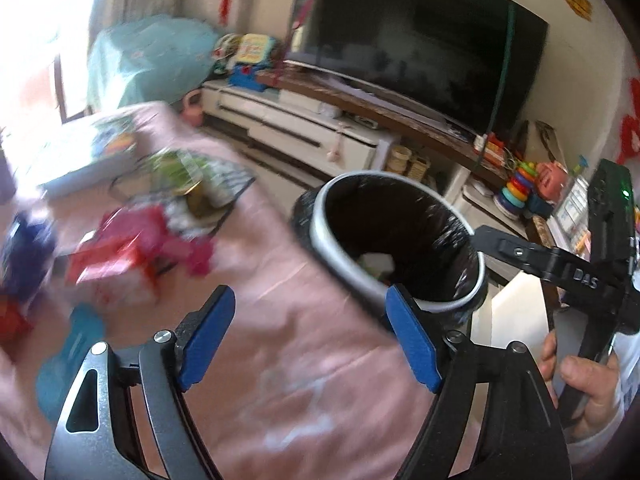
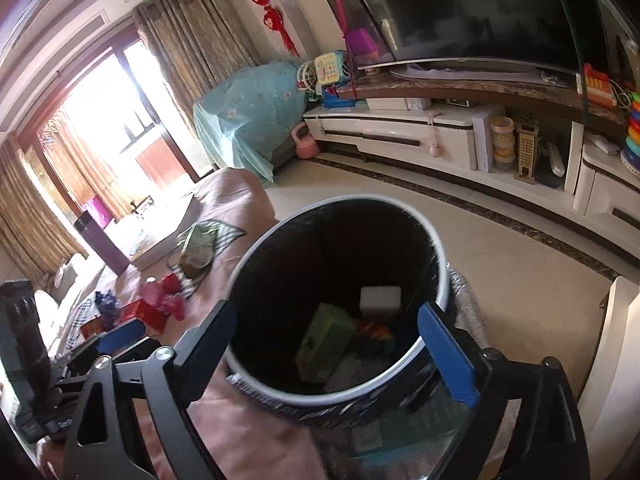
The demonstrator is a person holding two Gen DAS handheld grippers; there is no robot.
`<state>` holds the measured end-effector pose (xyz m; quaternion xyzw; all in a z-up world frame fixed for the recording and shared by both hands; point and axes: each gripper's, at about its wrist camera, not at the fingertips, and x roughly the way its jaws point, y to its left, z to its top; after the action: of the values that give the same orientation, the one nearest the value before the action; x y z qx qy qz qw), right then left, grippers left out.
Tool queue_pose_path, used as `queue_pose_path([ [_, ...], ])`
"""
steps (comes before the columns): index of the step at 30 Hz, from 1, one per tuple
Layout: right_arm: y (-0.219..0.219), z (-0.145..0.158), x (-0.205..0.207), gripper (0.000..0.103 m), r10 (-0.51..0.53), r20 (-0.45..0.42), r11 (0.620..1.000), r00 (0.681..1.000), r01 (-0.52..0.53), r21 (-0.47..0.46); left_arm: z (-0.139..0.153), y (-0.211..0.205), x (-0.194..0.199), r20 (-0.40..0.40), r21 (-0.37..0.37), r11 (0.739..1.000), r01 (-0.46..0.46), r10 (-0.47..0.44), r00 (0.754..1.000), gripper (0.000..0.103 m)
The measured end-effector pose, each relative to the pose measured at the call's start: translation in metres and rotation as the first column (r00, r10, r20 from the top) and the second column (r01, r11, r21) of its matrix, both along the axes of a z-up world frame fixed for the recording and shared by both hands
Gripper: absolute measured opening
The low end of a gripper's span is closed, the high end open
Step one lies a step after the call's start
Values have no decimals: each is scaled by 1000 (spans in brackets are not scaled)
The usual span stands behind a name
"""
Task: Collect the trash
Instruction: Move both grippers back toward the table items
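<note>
A round trash bin (image 1: pixel 352 264) with a black liner and white rim stands beside a table covered by a pink cloth (image 1: pixel 280 320). In the right wrist view the bin (image 2: pixel 440 256) holds a white block (image 2: pixel 380 300), a green packet (image 2: pixel 324 340) and an orange scrap. My right gripper (image 2: pixel 340 348) is open and empty, right over the bin's mouth. My left gripper (image 1: pixel 308 328) is open and empty above the cloth, just left of the bin. Loose trash lies on the cloth: a red packet (image 1: pixel 112 264), pink wrappers (image 1: pixel 160 232) and a green bag (image 1: pixel 180 168).
A blue item (image 1: pixel 68 356) and a dark blue wrapper (image 1: pixel 24 252) lie at the table's left. A white book or box (image 2: pixel 160 236) and a dark purple box (image 2: pixel 104 244) sit farther back. A TV (image 2: pixel 460 8) on a white cabinet (image 2: pixel 400 136) lines the wall.
</note>
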<state>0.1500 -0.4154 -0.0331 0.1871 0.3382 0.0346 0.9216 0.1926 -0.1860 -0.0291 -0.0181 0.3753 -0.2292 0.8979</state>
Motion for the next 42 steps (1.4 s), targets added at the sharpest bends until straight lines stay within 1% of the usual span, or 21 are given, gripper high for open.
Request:
queue_pose_path([
  [6, 41, -3, -15, 95, 55, 9, 998, 998, -56, 22, -11, 50, -23, -35, -9, 996, -89, 88, 995, 80],
  [9, 63, -4, -19, 95, 88, 21, 996, 996, -89, 31, -13, 78, -36, -49, -19, 988, -150, 149, 988, 80],
  [13, 92, -9, -18, 95, 145, 5, 989, 989, -145, 27, -16, 109, -49, -58, -26, 977, -210, 209, 976, 80],
  [19, 135, -16, -13, 95, 219, -20, 976, 975, -219, 8, -18, 156, -62, -72, -24, 955, -295, 293, 953, 80],
  [25, 168, -20, 1, 95, 281, -29, 960, 959, -281, -2, -23, 197, -65, -92, -23, 926, -376, 373, 923, 80],
  [30, 191, -23, 12, 95, 337, -30, 941, 941, -337, -20, -24, 217, -60, -99, -22, 912, -409, 405, 909, 80],
  [34, 208, -23, 25, 95, 406, -21, 913, 914, -406, -35, -23, 227, -52, -99, -9, 900, -435, 432, 896, 80],
  [42, 230, -22, 53, 95, 483, -22, 871, 875, -483, -90, -22, 235, -28, -103, 13, 894, -449, 447, 888, 80],
])
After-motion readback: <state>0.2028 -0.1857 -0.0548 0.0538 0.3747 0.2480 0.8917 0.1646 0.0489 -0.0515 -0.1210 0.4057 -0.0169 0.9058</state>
